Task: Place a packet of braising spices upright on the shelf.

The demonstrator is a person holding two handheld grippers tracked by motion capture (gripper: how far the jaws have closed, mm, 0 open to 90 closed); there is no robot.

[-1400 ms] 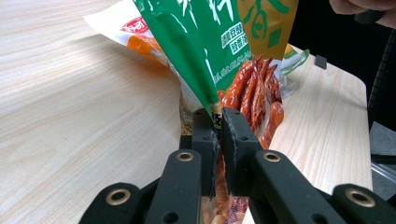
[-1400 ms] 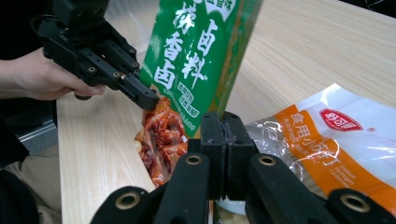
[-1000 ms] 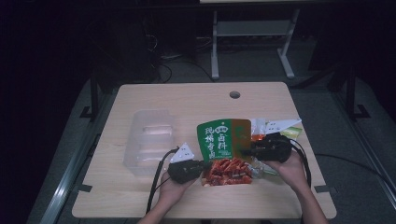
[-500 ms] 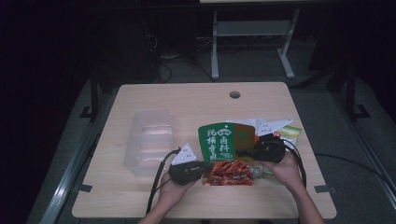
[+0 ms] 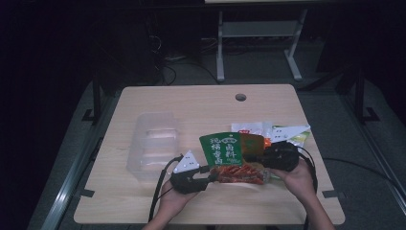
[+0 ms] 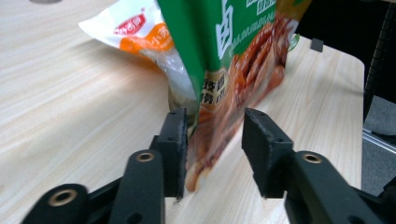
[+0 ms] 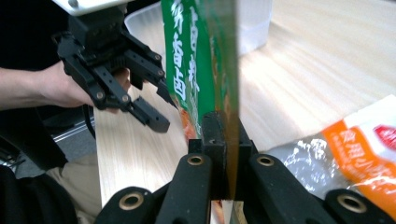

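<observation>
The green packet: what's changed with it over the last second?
The right gripper clamped the green packet and lifted it slightly. The left gripper has just been opening, with the packet's edge between its jaws. The clear tray and the white packet stayed put.

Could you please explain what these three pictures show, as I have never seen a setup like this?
A person sits at a wooden table with a hand-held two-jaw gripper in each hand. One picture is taken from above; the other two come from cameras that ride on the grippers and look along their black jaws. On the table lie a clear plastic tray and a white and orange packet. The right gripper is shut on the edge of a green snack bag. The left gripper has just been opening: the bag's other end hangs between its jaws, touching one pad at most, so it is no longer clamped.
</observation>
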